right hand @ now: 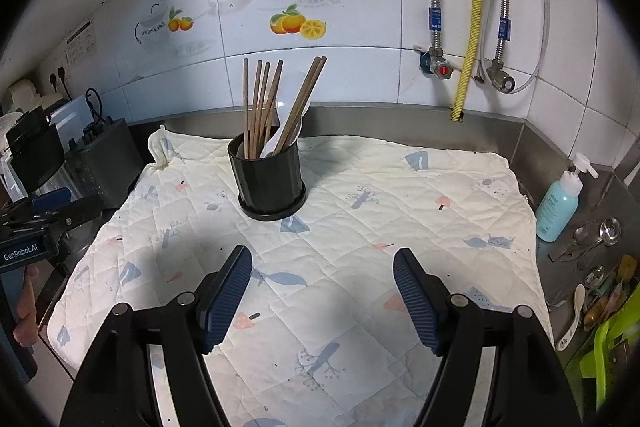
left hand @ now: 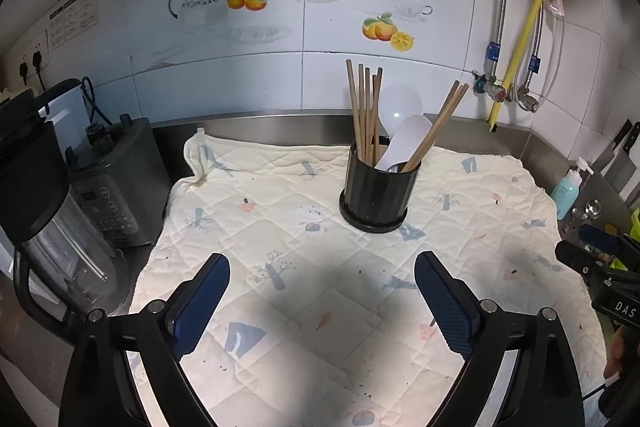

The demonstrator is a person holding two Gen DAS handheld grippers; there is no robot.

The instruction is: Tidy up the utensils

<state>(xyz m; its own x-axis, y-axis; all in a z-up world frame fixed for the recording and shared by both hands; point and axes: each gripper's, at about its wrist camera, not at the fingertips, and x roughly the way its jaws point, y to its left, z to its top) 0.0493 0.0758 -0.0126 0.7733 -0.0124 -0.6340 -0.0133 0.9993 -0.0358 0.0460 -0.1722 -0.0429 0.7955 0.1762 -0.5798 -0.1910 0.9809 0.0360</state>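
Note:
A black round utensil holder (left hand: 376,193) (right hand: 269,181) stands upright on a quilted cream cloth (left hand: 320,287) (right hand: 360,227). Several wooden chopsticks (left hand: 362,111) (right hand: 260,103) and white plastic spoons (left hand: 404,143) (right hand: 280,135) stick out of it. My left gripper (left hand: 322,301) hovers over the cloth in front of the holder, open, nothing between its blue pads. My right gripper (right hand: 322,297) is also open and empty, with the holder ahead to its left. Each gripper shows at the edge of the other's view: the right gripper's body at the left wrist view's right edge, the left gripper's body at the right wrist view's left edge.
A dark blender base (left hand: 116,187) (right hand: 104,163) and a glass jug (left hand: 60,243) stand left of the cloth. A blue pump bottle (left hand: 568,187) (right hand: 560,203), loose spoons (right hand: 592,267) and a green rack (right hand: 612,343) sit at the right. Pipes and valves line the tiled wall.

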